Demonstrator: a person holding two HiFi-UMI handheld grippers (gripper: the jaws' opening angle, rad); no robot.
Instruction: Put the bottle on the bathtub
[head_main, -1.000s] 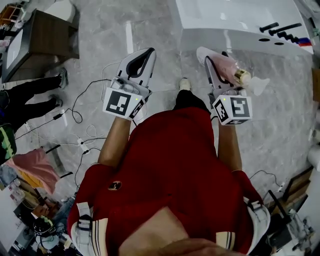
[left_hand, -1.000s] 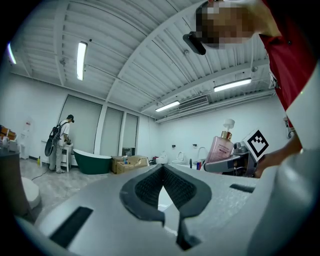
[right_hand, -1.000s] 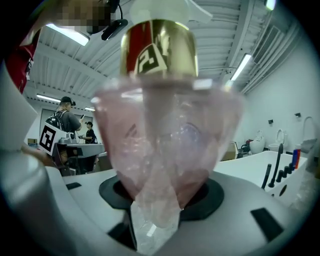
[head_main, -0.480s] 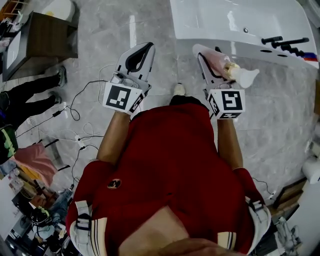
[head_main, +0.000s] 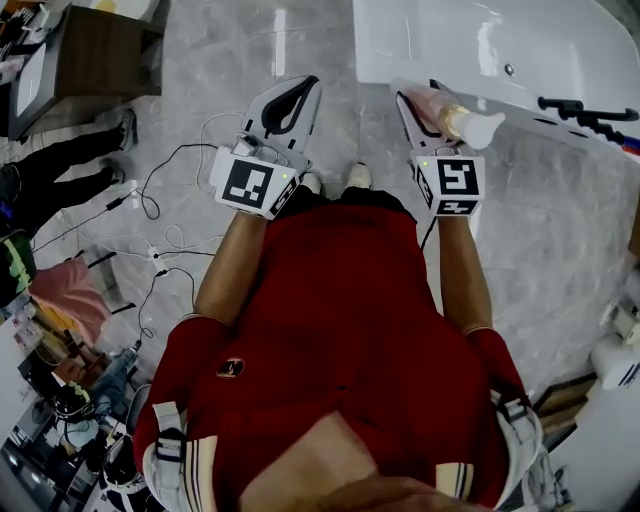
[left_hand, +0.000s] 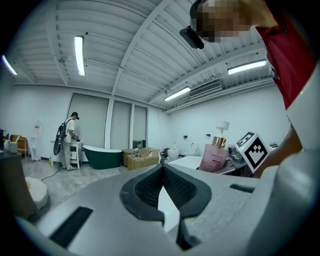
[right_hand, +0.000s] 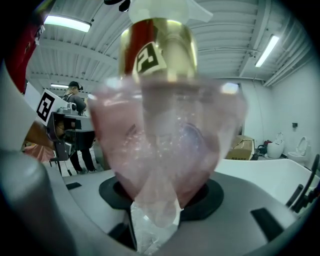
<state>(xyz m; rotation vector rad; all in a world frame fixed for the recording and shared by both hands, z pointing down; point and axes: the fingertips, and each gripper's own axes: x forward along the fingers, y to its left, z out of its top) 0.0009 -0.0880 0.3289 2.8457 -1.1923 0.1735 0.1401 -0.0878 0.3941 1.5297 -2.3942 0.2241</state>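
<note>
Pink bottle gripped in the right tongs at the bathtub's edge.

The right tongs (head_main: 418, 97) are spread wide and clamped on the body of the pink bottle (head_main: 441, 112). The bottle stands upright between the pads, with its gold collar (head_main: 457, 120) and white pump head (head_main: 482, 128) rising above them. The white bathtub (head_main: 430, 35) lies just ahead of and under these tongs' tips; whether the bottle's base touches the rim cannot be told. A black faucet (head_main: 590, 108) sits on the tub well off to the right of the right tongs. The left tongs (head_main: 303, 88) are level with the right pair and well apart to their left. They are closed tip to tip with nothing between them, over the grey marble floor (head_main: 200, 60).
</note>
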